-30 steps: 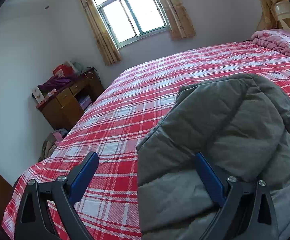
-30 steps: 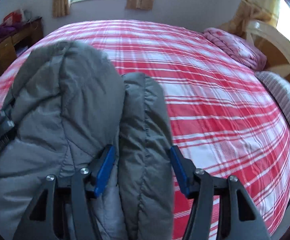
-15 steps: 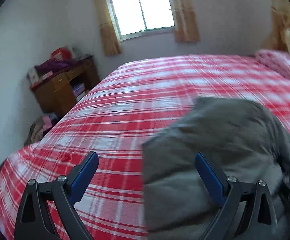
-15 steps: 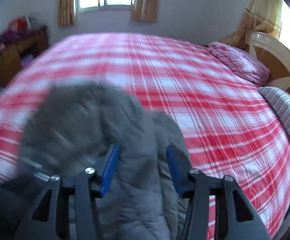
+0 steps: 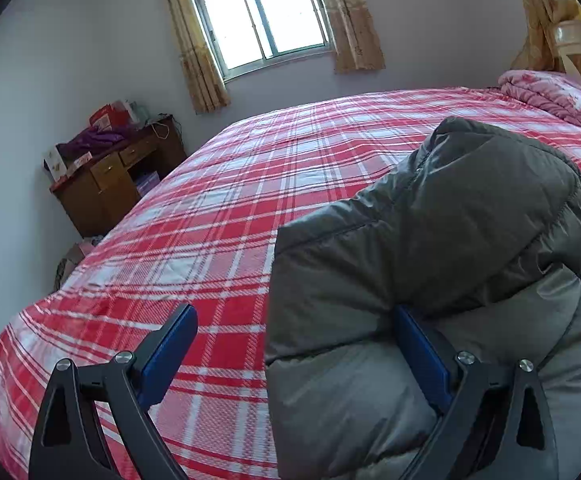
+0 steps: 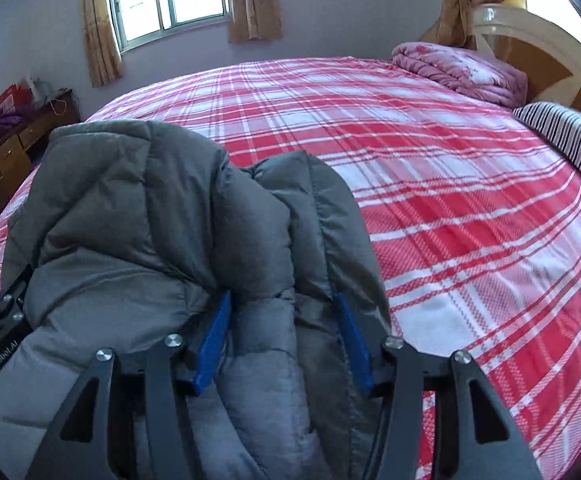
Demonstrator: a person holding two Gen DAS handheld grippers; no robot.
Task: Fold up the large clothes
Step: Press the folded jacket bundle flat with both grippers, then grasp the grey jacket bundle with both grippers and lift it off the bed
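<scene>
Bedroom w/ pale walls: a big bed (image 5: 218, 216) in a red-and-white plaid sheet fills most of both views, window (image 5: 264, 24) w/ tan curtains (image 5: 354, 28) on the far wall, brown wooden dresser (image 5: 110, 184) piled w/ clutter in the corner beside the bed. At the head end sit a folded pink quilt (image 6: 462, 68), a striped pillow (image 6: 570, 140) and a pale curved headboard (image 6: 530, 36). Grey padded jacket (image 6: 138, 208) lies bunched on the near part of the bed, folded over itself into thick puffy rolls. Right tool (image 6: 282, 344) points down at it w/ a thick roll of the jacket between the blue pads (image 6: 214, 340); the fabric fills the gap and touches both pads, so it's gripping the jacket, though the jaws are easing wider right now. Left tool (image 5: 294, 352) has jaws spread wide: left pad sits over bare plaid sheet, apart from the jacket, while the right pad is tucked under a fold of the jacket (image 5: 430, 240), fabric draped over its tip. Jacket edge runs through the gap btwn the pads, not pinched. Left tool's black frame shows at the left edge of the right view, just beside the jacket.
</scene>
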